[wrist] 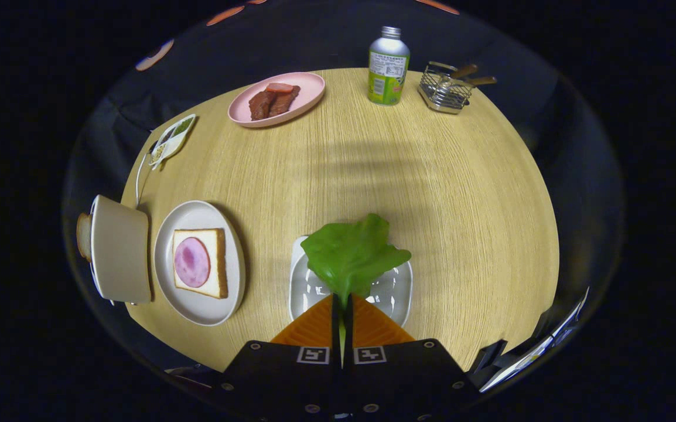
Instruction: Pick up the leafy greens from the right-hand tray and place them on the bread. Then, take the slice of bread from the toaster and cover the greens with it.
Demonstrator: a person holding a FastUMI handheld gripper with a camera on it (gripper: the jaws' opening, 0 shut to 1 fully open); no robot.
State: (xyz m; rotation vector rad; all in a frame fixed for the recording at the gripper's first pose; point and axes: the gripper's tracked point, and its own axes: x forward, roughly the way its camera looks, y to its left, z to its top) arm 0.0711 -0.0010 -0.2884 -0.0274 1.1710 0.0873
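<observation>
Staged booth dining setup, wooden table [432,193], toaster [120,249], plated food

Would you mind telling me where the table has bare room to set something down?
The widest bare patch is the middle of the table, between the meat plate, bottle, rack and tray. Right of the tray is free too. The toaster and bread plate crowd the other side. The jaws pinch the greens above the tray.
</observation>
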